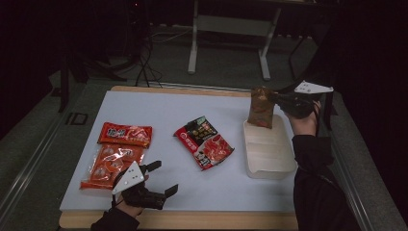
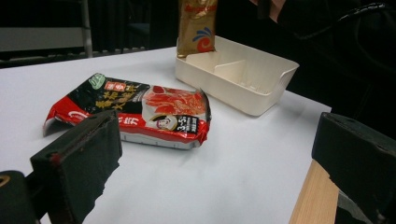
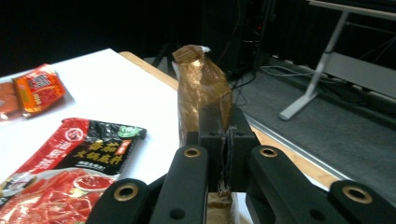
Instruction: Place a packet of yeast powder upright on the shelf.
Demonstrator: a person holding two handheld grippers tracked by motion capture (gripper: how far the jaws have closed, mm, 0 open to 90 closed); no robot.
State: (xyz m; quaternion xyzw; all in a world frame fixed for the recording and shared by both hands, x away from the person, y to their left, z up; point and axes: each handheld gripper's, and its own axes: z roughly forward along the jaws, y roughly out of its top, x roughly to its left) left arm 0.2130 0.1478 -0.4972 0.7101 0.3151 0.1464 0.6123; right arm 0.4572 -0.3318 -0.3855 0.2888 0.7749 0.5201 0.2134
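While the brown packet (image 1: 261, 108) hangs over the far end of the white tray (image 1: 269, 166), we hold it tight in our right gripper (image 1: 278, 99). Its jaws are squeezed shut on the packet's edge, as the right gripper view shows (image 3: 203, 100). The packet stands up tall. Its long side goes up and down, and its crinkled top end points up. Its bottom end dips into the far part of the tray, but we cannot tell if it touches the floor of the tray yet.

We think the job now is to set this packet into the tray. To do it well, we should go down slowly and keep the packet between the tray's walls. Then we can tip it over so it lies flat along the tray. We should let go only when it rests there, or it may flop over the rim.

Our left gripper (image 1: 159, 178) waits at the near edge of the white table (image 1: 159, 108). Its jaws stand wide apart with nothing in them.

A red and black packet (image 1: 204, 142) lies flat in the middle of the table. Two orange packets (image 1: 115, 149) lie at the left side, well apart from the tray.
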